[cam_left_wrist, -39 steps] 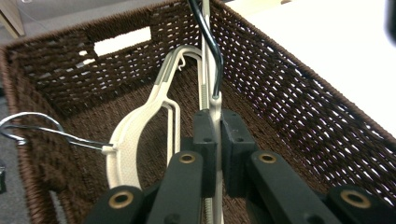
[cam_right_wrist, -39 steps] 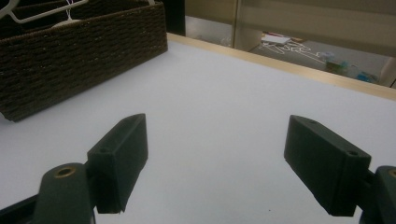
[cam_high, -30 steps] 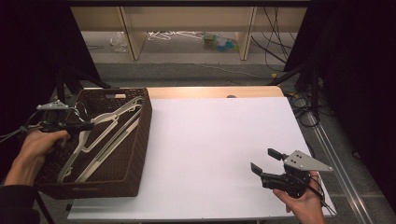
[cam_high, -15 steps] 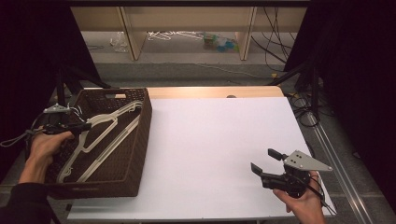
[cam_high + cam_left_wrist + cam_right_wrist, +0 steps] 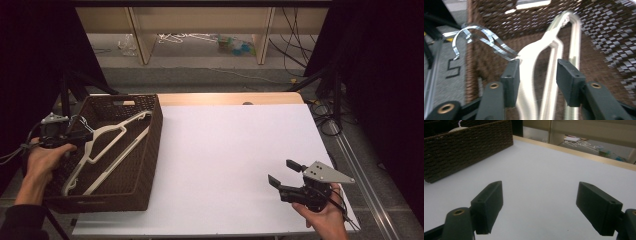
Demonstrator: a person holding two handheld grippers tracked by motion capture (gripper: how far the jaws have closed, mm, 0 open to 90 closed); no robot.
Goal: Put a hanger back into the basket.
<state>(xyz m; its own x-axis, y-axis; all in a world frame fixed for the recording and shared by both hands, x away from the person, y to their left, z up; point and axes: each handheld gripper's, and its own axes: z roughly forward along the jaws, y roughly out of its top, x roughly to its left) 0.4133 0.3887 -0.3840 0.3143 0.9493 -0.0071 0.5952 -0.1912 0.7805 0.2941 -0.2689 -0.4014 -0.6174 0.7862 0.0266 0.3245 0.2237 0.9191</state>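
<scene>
Two or three white hangers (image 5: pixel 107 145) lie stacked in a dark woven basket (image 5: pixel 155 135) at the table's left side. My left gripper (image 5: pixel 82 136) reaches over the basket's left wall at the hangers' neck. Its jaws have just been opening. In the left gripper view the neck of a hanger (image 5: pixel 531 57) runs between the parted pads of that gripper (image 5: pixel 537 70), with a gap on the right side. The metal hooks (image 5: pixel 474 35) curl over the basket's rim. My right gripper (image 5: pixel 281 170) (image 5: pixel 539 192) hovers open over the white table (image 5: pixel 225 150), holding nothing.
The basket (image 5: pixel 466 147) stands far off to the left in the right gripper view. A wooden strip (image 5: pixel 230 98) edges the table's far side. Beyond it are shelves with clutter on the floor (image 5: pixel 200 40). Cables and tripod legs (image 5: pixel 325 100) stand at the right.
The left jaws have parted around the hangers' neck. The hangers have settled lower into the basket. The left hand shifted slightly; the right gripper kept still.
</scene>
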